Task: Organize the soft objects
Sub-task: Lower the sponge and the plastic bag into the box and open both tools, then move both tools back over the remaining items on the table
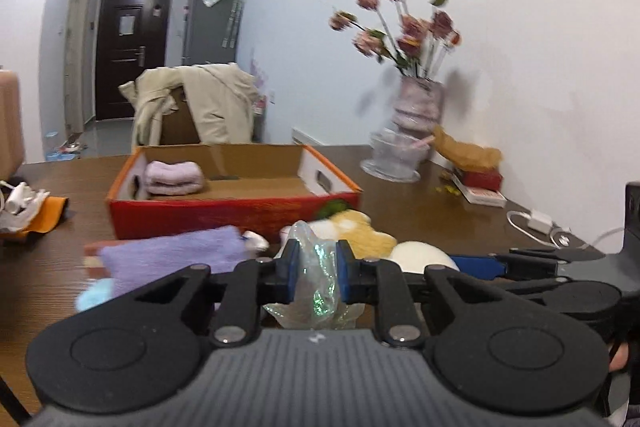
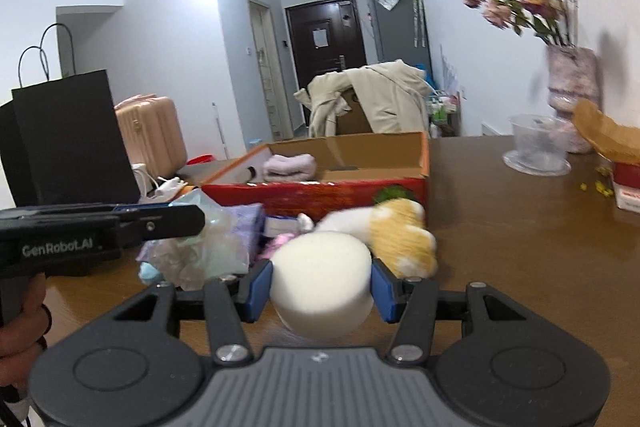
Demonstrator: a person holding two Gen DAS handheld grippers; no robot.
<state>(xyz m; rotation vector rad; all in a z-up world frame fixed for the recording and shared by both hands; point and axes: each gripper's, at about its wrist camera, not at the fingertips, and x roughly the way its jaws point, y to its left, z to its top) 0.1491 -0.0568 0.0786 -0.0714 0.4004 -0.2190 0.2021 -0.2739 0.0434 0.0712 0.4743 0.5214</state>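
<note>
The left gripper [image 1: 318, 269] is sitting nearest the lens, its blue pads drawn close and pinching a crumpled clear plastic bag [image 1: 316, 279] that is showing a greenish shimmer. In the right wrist view, the right gripper [image 2: 322, 285] is standing at a middling width, its pads pressing on the two sides of a white round sponge [image 2: 322, 273].

Going by size from there: the brown wooden table [image 1: 420, 215] is carrying everything. An open red cardboard box [image 1: 236, 213] is lying on it beyond the grippers, and a folded pink towel [image 1: 173, 178] is resting inside it near the left end. A vase of pink flowers [image 1: 418, 103] is standing near the wall on the right, with a clear plastic bowl [image 1: 394, 155] just in front of it.

A purple cloth [image 1: 176, 259] is lying just in front of the box, to the left of the bag. A yellow and white plush toy [image 2: 400, 235] is lying against the box's near right corner, just beyond the sponge. A small light blue item [image 1: 94, 295] is peeking out beside the purple cloth; it is too blurred to identify.
</note>
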